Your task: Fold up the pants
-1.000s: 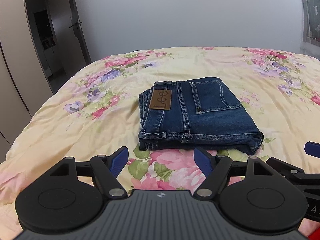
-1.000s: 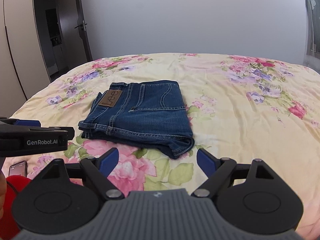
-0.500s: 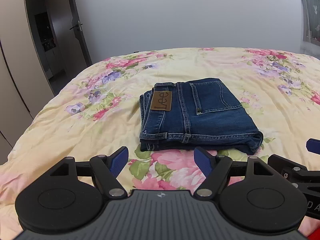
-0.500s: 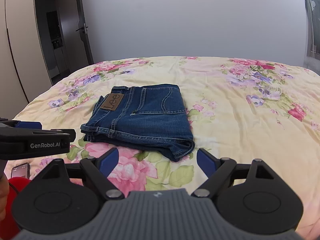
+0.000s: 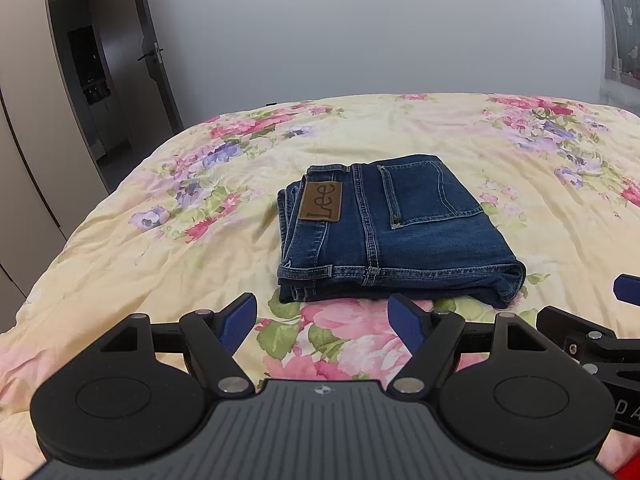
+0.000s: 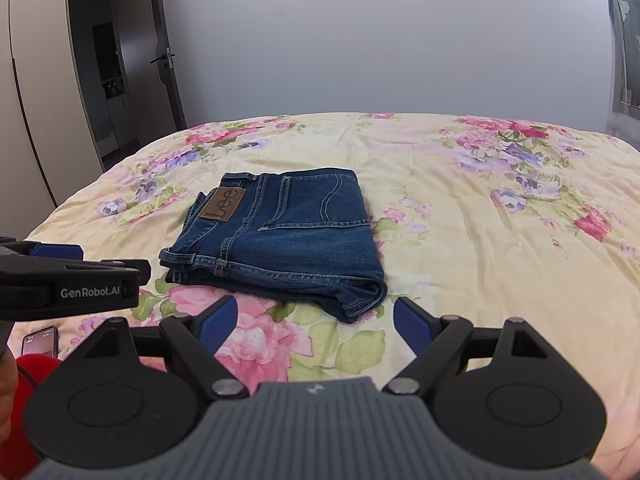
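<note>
Dark blue jeans [image 5: 400, 232] lie folded into a compact rectangle on the floral bedspread [image 5: 160, 264], with the brown Lee patch facing up. They also show in the right wrist view [image 6: 280, 240]. My left gripper [image 5: 322, 320] is open and empty, held back from the near edge of the jeans. My right gripper [image 6: 316, 320] is open and empty, just short of the jeans' near right corner. The left gripper's body shows at the left of the right wrist view [image 6: 68, 284].
The bed fills the view, with a grey wall behind. An open door [image 6: 160, 60] and wardrobe [image 6: 36, 100] stand at the left. A phone [image 6: 40, 340] lies at the bed's near left edge. A curtain [image 6: 624, 48] hangs at the right.
Both grippers have drawn slightly back and up from the folded jeans, which now sit a little further off. The jeans have not moved. Both grippers stay open.
</note>
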